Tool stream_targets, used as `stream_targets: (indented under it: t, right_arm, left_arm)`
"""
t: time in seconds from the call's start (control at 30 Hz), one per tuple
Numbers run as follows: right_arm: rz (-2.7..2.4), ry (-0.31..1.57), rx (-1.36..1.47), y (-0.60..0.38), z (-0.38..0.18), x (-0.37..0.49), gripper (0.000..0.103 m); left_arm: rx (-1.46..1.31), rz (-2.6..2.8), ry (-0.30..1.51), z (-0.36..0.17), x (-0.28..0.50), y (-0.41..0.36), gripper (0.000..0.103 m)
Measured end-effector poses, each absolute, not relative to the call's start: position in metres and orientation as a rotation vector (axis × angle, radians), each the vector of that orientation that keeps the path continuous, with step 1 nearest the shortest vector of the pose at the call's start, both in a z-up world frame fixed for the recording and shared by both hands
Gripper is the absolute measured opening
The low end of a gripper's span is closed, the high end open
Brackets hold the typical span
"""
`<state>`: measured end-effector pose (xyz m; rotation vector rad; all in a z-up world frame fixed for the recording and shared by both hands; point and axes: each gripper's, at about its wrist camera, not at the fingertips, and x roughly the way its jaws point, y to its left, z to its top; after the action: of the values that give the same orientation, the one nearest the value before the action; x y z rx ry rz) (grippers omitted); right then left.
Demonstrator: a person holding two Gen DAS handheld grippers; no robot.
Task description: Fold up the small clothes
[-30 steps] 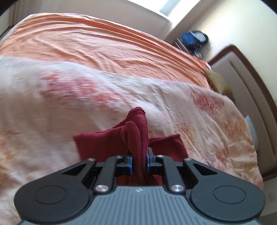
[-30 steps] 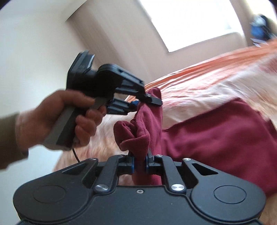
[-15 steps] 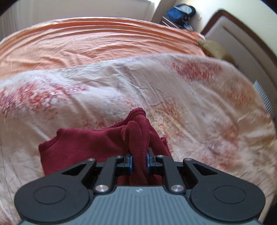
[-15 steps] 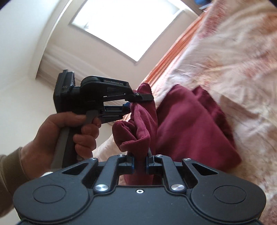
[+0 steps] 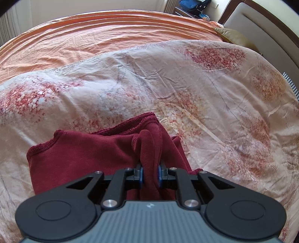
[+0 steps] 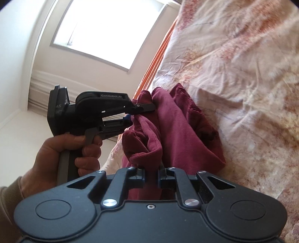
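A dark red knit garment (image 5: pixel 89 155) lies partly folded on the floral bedspread (image 5: pixel 186 89), its hemmed edge toward the left. My left gripper (image 5: pixel 149 175) is shut on a bunched fold of it, pointing steeply down at the bed. In the right wrist view the same garment (image 6: pixel 177 134) hangs against the bedspread (image 6: pixel 243 74), and my right gripper (image 6: pixel 151 174) is shut on another bunched edge. The left gripper (image 6: pixel 136 114) also shows there, held by a hand (image 6: pixel 56 155), pinching the cloth close above the right one.
An orange sheet (image 5: pixel 102 35) covers the far part of the bed. A padded headboard (image 5: pixel 261 24) and an olive pillow (image 5: pixel 233 35) are at the right. A dark blue bag (image 5: pixel 192 4) sits beyond the bed. A bright window (image 6: pixel 108 31) fills the wall.
Both grippers have sunk toward the bedspread with the garment, which now lies more spread and flat. The right gripper has rolled, so the bed tilts up the right side of its view.
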<state>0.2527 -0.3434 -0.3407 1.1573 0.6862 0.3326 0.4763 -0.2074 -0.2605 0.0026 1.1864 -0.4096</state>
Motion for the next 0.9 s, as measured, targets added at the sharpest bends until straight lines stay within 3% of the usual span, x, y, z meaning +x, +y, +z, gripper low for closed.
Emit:
stream_targets:
  t: [0.5, 0.57, 0.7, 0.9]
  right_arm:
    - [0.290, 0.612, 1.481, -0.363, -0.369, 0.217, 0.012]
    - [0.257, 0.603, 1.569, -0.366, -0.381, 0.210, 0.012]
    - [0.197, 0.601, 1.663, -0.371, -0.397, 0.196, 0.012]
    - [0.160, 0.653, 1.640, -0.381, -0.401, 0.185, 0.019]
  left_arm:
    - [-0.034, -0.424, 1.166, -0.261, 0.470, -0.215, 0.015]
    - [-0.071, -0.407, 1.178, -0.265, 0.471, -0.215, 0.018]
    - [-0.196, -0.421, 1.192, -0.269, 0.473, -0.212, 0.038]
    - [-0.196, -0.470, 1.159, -0.257, 0.463, -0.210, 0.040]
